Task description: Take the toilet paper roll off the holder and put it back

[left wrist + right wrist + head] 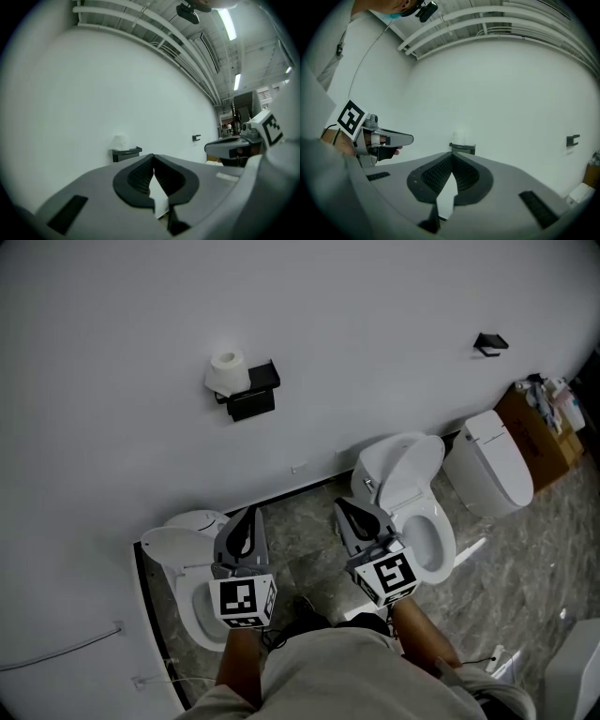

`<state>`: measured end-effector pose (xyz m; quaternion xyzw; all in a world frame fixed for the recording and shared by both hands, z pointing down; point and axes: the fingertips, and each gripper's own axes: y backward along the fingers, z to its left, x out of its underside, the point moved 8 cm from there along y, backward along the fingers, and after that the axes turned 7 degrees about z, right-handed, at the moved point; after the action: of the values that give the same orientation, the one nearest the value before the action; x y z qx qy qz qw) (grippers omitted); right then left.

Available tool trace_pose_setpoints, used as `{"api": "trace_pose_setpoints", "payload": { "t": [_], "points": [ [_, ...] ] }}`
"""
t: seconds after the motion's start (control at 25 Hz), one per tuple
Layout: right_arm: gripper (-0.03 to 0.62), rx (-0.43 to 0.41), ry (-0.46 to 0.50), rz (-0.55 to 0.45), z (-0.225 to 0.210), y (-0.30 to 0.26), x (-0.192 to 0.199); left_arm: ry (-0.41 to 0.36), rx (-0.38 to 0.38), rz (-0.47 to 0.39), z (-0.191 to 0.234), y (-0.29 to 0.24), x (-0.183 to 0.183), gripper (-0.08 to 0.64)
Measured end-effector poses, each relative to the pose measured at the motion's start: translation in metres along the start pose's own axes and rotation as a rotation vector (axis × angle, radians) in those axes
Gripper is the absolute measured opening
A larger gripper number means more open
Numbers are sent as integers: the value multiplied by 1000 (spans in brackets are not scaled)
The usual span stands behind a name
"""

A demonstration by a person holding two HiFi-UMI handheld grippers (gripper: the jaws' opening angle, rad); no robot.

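1. White wall fills the background, with marbled floor at its foot and two toilets (412, 498) standing against it. No counter is in play.
2. On that wall sits the black holder (253, 395), and the toilet paper roll (226, 371) is on its left end. The roll appears to stand on end above the holder with its core upright, though it is small in every view.
3. The left gripper (250, 513) is closed with nothing between its jaws. The pads meet at the tips in the left gripper view.
4. The right gripper (341, 505) is likewise closed and empty, pads together at the tips.
5. Both grippers point level at the wall and are well apart from the roll.
6. From the left gripper (153, 156), the roll (120, 141) lies ahead, higher and off to the left.
7. From the right gripper (451, 154), the roll (459, 136) lies almost straight ahead, just above the tips.
8. Judged from the head view, the left gripper is the nearer one sideways. Either must open before closing round the roll's sides.
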<state>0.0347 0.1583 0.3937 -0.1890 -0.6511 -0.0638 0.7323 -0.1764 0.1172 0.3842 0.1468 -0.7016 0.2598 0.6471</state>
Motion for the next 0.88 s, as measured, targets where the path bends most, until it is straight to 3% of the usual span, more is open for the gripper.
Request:
{"api": "trace_pose_setpoints", "payload": {
  "t": [0.32,0.44,0.88],
  "points": [
    [5,22,37,-7,6,-43,-14,36,37,3,43,-32,0,11],
    [5,14,31,19,2,-57,-12,39,30,-13,55,-46,-4,11],
    [5,-21,30,-35,-34,-127,-16,18,-12,-22,92,-112,-25,11]
  ]
}}
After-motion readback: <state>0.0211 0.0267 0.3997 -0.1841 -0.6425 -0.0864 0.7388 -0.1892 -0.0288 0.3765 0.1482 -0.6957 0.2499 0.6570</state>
